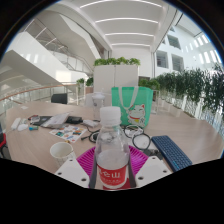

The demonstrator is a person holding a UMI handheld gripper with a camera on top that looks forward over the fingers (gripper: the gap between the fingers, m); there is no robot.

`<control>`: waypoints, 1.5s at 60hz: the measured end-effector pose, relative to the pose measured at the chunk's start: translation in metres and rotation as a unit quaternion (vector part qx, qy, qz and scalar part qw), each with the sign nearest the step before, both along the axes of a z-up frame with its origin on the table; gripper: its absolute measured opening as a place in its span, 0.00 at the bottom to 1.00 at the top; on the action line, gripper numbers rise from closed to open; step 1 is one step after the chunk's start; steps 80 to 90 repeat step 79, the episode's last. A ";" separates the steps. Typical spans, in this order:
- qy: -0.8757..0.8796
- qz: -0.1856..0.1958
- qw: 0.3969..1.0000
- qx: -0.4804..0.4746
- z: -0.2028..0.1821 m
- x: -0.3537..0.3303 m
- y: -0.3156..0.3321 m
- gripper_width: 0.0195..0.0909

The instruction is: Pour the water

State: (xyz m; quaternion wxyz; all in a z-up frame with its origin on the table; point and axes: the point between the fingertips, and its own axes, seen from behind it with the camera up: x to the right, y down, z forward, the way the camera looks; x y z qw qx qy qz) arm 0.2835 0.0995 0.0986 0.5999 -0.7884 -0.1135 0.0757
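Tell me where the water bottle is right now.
In the gripper view the water bottle stands upright between the gripper jaws, which are about its lower body, with a white cup to its left and a keyboard to its right.

Gripper (112, 170) level, pointing forward; pink-padded fingers (88, 160) pressed on both sides of bottle (112, 150), holding it upright.
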 end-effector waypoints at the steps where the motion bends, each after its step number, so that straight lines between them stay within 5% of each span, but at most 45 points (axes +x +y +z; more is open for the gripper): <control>1: -0.004 0.001 1.000 -0.010 0.009 0.001 -0.005 0.37; 14: 0.014 -0.023 0.999 -0.036 -0.036 0.018 -0.005 0.40; 29: 0.025 -0.030 0.999 -0.032 -0.038 0.023 -0.009 0.47; 32: 0.020 -0.041 0.997 -0.066 -0.052 0.027 -0.012 0.56; 38: 0.011 -0.060 0.992 -0.107 -0.058 0.033 -0.035 0.93; 68: -0.012 -0.130 0.987 -0.091 0.095 0.005 -0.237 0.90; 90: -0.017 -0.151 0.984 -0.092 0.127 -0.010 -0.293 0.90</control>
